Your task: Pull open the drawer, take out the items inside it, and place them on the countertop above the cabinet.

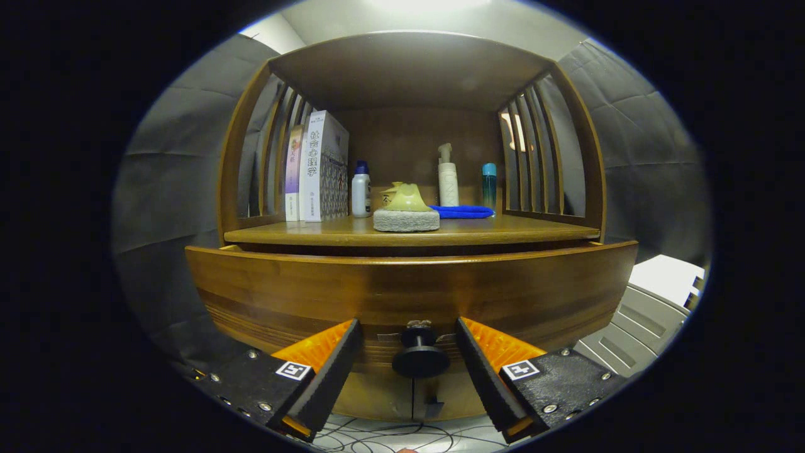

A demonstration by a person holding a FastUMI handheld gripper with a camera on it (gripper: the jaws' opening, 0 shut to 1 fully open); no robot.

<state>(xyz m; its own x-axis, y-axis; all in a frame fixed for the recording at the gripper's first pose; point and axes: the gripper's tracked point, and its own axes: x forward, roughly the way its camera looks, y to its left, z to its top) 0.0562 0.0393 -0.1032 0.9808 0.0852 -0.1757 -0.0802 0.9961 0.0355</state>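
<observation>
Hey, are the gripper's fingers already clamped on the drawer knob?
No, the gripper is open, with the knob sitting between its fingers with gaps on both sides.

The gripper view rides low and close before the drawer front [409, 292], facing it squarely. The drawer knob [420, 353] sits between the spread fingers of the gripper [409, 343]; the worktop [409, 234] lies above, beyond it.

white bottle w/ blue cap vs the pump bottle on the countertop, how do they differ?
The white bottle is short with a blue screw cap; the pump bottle is taller, slimmer and topped by a pump head. The white bottle stands beside the books, the pump bottle behind the blue cloth. Both stand upright, beyond the open gripper fingers flanking the drawer knob.
</observation>
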